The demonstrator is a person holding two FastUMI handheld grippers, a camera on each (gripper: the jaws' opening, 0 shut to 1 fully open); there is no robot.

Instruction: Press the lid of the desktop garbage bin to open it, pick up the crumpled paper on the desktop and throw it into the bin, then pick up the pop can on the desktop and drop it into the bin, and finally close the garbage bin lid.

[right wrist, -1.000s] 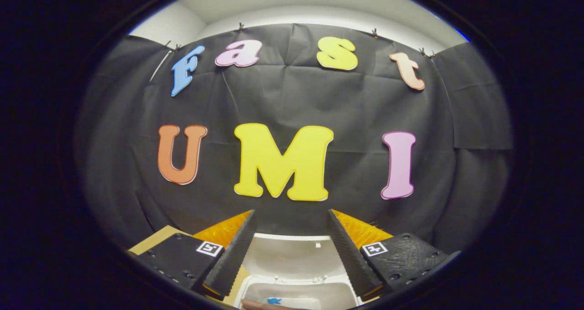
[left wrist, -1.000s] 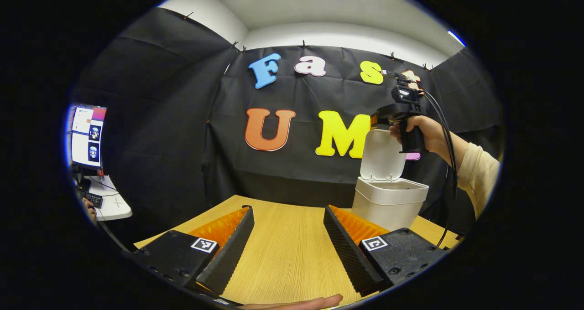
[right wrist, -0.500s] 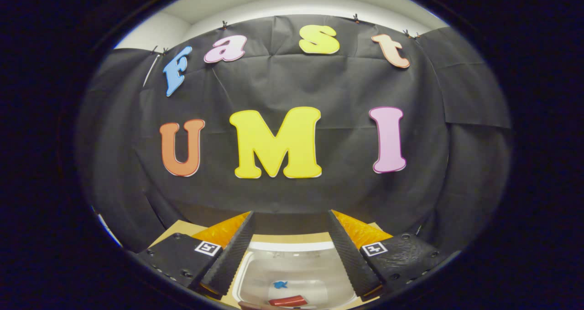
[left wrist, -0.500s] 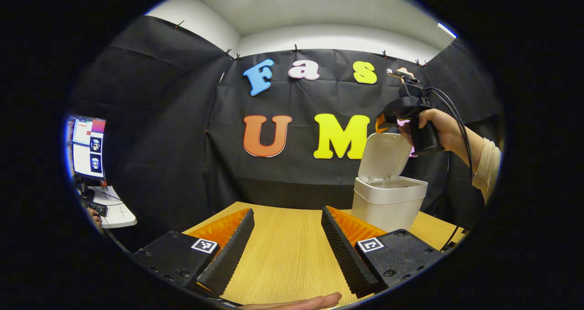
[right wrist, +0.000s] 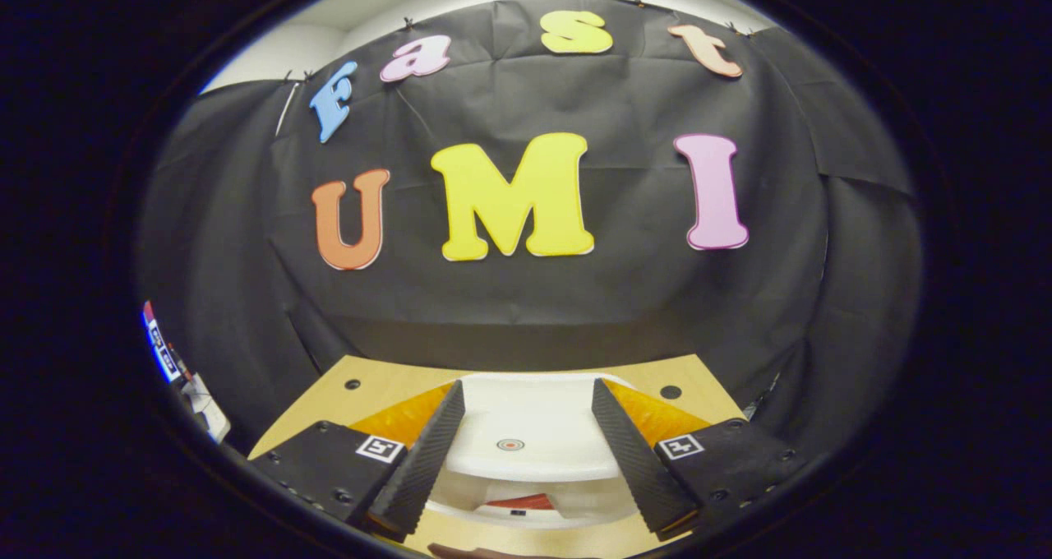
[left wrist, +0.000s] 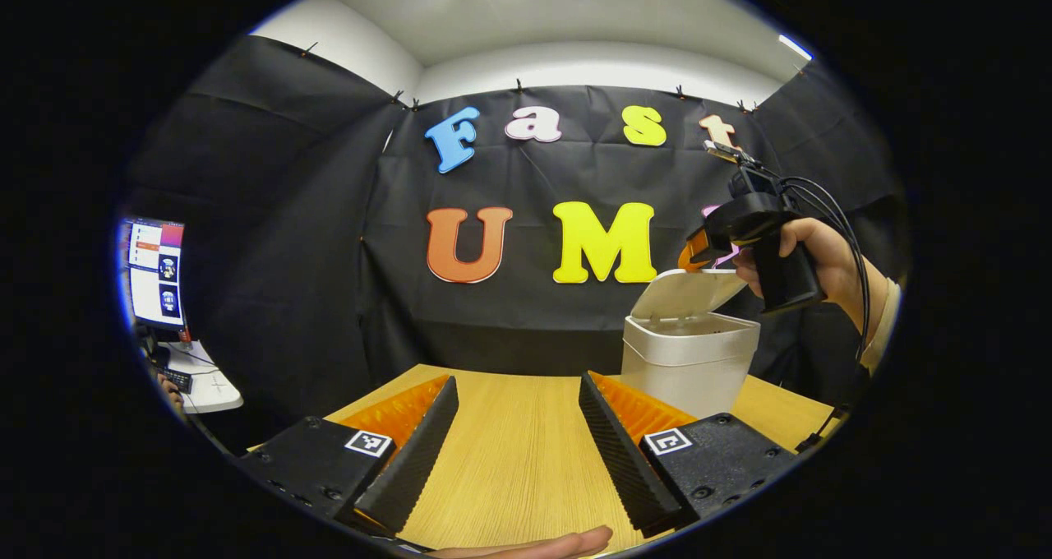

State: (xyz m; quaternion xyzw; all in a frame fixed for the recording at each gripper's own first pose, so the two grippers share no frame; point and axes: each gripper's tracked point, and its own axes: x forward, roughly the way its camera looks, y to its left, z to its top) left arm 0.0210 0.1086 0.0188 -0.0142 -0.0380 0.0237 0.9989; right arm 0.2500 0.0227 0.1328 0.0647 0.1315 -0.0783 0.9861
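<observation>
On the wooden table (left wrist: 518,452), toward 1 o'clock in the left gripper view, stands the white bin (left wrist: 689,366), set near the table's far right part with the booth's black wall close behind it. Its lid (left wrist: 686,290) is partly lowered, hinged at the back and slanting up toward 2 o'clock, with a gap open above the rim. The right gripper (left wrist: 697,249), held in a hand (left wrist: 809,259), hangs just over the lid's raised edge at 2 o'clock; whether it touches the lid cannot be told there. The left gripper (left wrist: 514,448) sits low over bare tabletop at 6 o'clock, jaws spread wide with nothing between them, the bin just beyond its right finger (left wrist: 616,452). Open wood runs from those fingers to the table's far edge at 12 o'clock. A monitor (left wrist: 156,271) stands on a side desk at 9 o'clock. In the right gripper view the gripper (right wrist: 526,452) looks down on the lid (right wrist: 530,440), jaws spread apart, the lid's top lying between and below the fingers. Through the gap under the lid's near edge, at 6 o'clock, a red can (right wrist: 519,502) shows inside the bin (right wrist: 575,505). Table corners with small holes flank the lid at 10 and 2 o'clock.
</observation>
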